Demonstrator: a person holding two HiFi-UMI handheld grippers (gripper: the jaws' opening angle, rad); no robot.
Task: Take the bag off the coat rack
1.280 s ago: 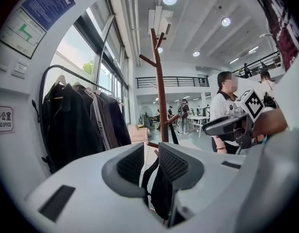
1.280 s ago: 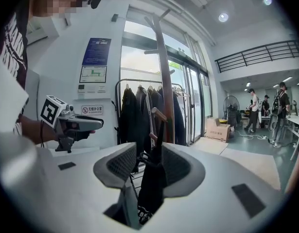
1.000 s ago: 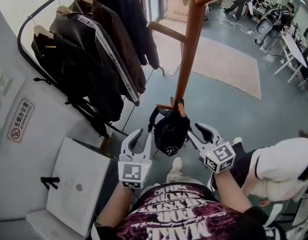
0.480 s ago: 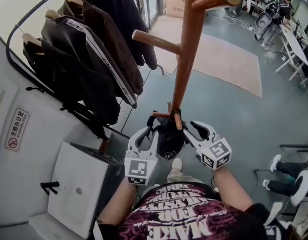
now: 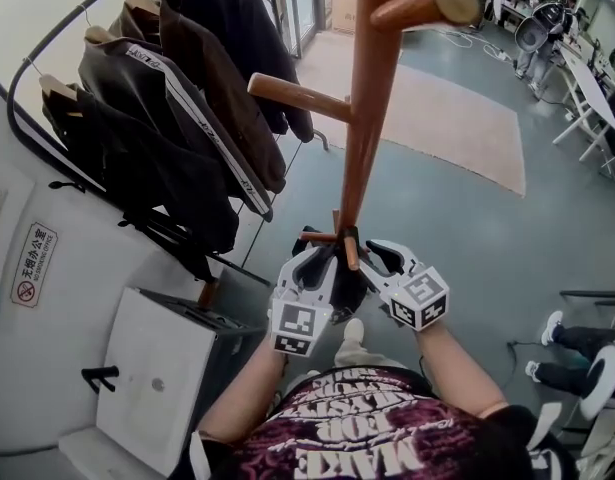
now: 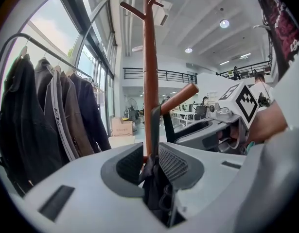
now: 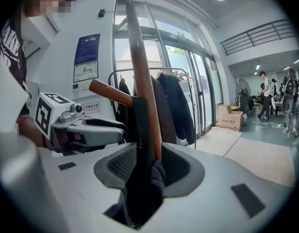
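A small black bag (image 5: 337, 280) hangs by its strap from a low peg (image 5: 351, 250) of the brown wooden coat rack (image 5: 365, 138). Both grippers flank the bag just below that peg. My left gripper (image 5: 317, 255) has its jaws pressed onto the bag's dark fabric (image 6: 156, 188), and the strap (image 6: 155, 130) runs up from there to the peg. My right gripper (image 5: 373, 255) has the bag's top (image 7: 142, 193) between its jaws, which are closing but still stand wide. The bag's lower part is hidden behind the grippers.
Dark jackets (image 5: 177, 118) hang on a clothes rail at the left. A white cabinet (image 5: 157, 368) stands by the wall at lower left. A beige rug (image 5: 457, 118) lies beyond the rack. People and desks fill the far right corner.
Both grippers have moved inward and up onto the bag. The left jaws, wide apart earlier, have come together on it.
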